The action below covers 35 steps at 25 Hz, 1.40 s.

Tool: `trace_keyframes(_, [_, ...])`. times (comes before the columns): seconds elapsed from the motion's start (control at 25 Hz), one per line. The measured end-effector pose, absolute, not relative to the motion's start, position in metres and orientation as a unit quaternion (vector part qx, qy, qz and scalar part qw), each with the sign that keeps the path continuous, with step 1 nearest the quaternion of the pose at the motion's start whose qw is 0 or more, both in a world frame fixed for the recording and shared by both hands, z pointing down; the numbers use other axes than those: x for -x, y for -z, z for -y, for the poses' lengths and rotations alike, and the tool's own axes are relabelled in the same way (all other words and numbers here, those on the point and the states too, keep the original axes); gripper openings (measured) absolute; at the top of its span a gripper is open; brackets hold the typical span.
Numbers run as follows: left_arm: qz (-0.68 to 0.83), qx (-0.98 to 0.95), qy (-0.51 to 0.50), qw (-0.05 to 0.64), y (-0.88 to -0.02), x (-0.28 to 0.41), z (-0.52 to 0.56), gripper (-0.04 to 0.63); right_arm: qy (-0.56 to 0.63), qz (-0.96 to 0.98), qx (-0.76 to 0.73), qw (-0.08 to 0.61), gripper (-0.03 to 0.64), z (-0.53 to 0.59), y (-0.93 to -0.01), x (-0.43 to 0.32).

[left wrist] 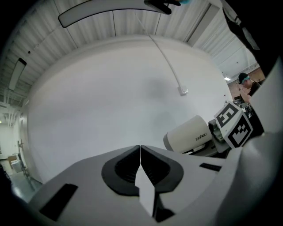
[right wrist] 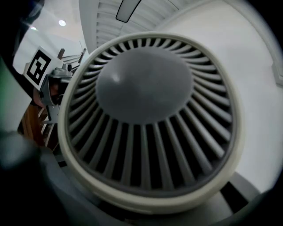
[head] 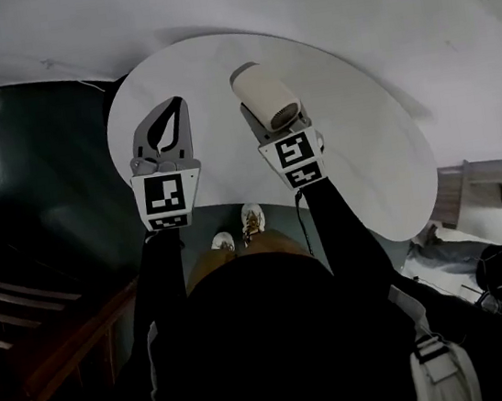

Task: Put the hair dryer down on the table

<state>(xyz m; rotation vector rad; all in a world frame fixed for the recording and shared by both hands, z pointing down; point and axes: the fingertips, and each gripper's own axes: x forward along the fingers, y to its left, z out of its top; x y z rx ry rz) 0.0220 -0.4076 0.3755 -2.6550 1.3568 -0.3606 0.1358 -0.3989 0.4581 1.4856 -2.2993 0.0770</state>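
1. While the cream hair dryer [head: 264, 97] is clamped in the right gripper [head: 266, 126], it hangs over the round white table [head: 214, 66] and is, by my reading, not yet resting on it, so the step in hand is the carry down to the tabletop
2. The right gripper's jaws stand about half open, pressed on the dryer's body; in the right gripper view its ribbed rear grille [right wrist: 146, 119] fills almost the whole picture, so the barrel points away from the person
3. The left gripper [head: 162, 145] is beside it over the near part of the table, jaws closed together with nothing between them [left wrist: 140, 155]; from its view the dryer [left wrist: 188, 134] shows off to the right, apart from it
4. The next move calls for lowering the right gripper until the dryer's side lies flat on a bare stretch of table, well in from the edge, and only then parting the jaws
5. The rounded barrel may roll once freed, so a level, gentle set-down looks wise; the left gripper need only stay out of the way
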Motion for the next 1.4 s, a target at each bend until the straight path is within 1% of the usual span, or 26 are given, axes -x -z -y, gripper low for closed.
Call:
trace_keyframes(0.32, [-0.499,0.856,0.124,0.053,-0.385,0.015,0.406,0.018,0.015,0.853,-0.445,0.274,0.178,0.400,-0.500,-0.085])
trace_keyframes(0.6, [-0.518,0.845,0.126,0.037,-0.393,0.036,0.394,0.017,0.040,0.856,-0.387,0.340,0.178,0.393,-0.536,-0.061])
trace_keyframes(1.4, [-0.528,0.840,0.117,0.032,-0.394,0.051,0.395,0.017,0.118,0.819,-0.268,0.494,0.178,0.385,-0.635,-0.041])
